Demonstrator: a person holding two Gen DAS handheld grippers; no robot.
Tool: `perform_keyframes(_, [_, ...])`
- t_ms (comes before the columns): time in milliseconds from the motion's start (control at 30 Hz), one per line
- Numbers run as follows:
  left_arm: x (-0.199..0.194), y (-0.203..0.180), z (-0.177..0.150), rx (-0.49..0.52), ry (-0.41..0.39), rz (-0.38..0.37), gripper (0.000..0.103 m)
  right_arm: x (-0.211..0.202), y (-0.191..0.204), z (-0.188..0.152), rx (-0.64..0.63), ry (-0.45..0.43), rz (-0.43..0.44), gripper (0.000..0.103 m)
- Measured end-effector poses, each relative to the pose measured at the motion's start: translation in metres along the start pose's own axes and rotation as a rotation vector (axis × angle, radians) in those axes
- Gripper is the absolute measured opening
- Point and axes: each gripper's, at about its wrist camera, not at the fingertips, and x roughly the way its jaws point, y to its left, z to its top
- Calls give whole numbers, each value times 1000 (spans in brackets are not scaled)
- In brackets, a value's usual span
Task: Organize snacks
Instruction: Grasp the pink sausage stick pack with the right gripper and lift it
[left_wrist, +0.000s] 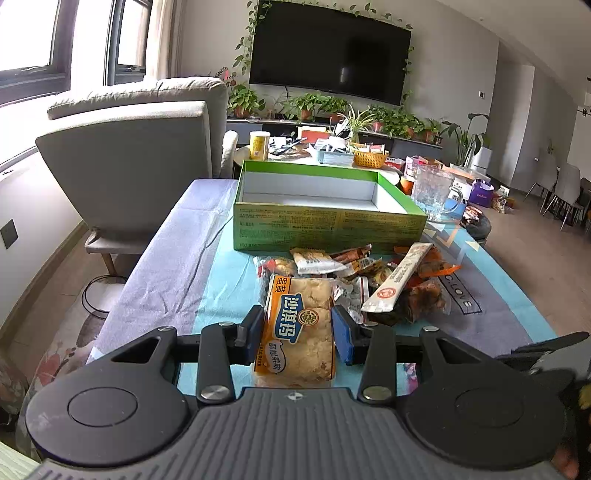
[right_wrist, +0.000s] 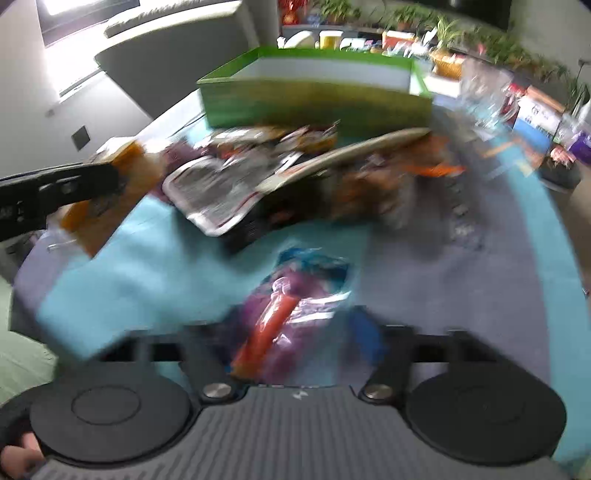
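Note:
My left gripper (left_wrist: 297, 328) is shut on an orange-labelled pastry packet (left_wrist: 295, 325) and holds it just in front of the snack pile (left_wrist: 369, 277). The green box (left_wrist: 325, 210) stands open and empty behind the pile. The right wrist view is blurred by motion. My right gripper (right_wrist: 295, 332) holds a purple and blue snack packet with an orange stick (right_wrist: 291, 306) between its fingers, above the blue cloth. The left gripper with its packet (right_wrist: 107, 188) shows at that view's left, and the green box (right_wrist: 314, 96) and pile (right_wrist: 314, 170) lie ahead.
A grey armchair (left_wrist: 140, 155) stands left of the table. A clear glass jug (left_wrist: 432, 192) sits right of the box. A cluttered table with a yellow basket (left_wrist: 369, 157) and a can (left_wrist: 258, 144) lies behind. The blue cloth (left_wrist: 221, 280) covers the table.

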Motion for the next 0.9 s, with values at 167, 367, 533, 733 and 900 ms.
perform_keyframes(167, [5,-5,8,11,2,-7,37,-5,-34,1,120,-20,56,28])
perform_keyframes(367, [14,-13,18,30,9,-17,37,-14,-40,8,147,-86,104,15])
perform_keyframes(533, [22,-17,21,41,23,-24,37,1,-41,7,131,-24,35,24])
perform_keyframes(733, [26,-15,22,38,35,-22,37,-14,-15,-2,82,-139,-68,95])
perform_keyframes(900, [24,-10,20,23,34,-20,37,-7,8,-2,-98,-73,-29,95])
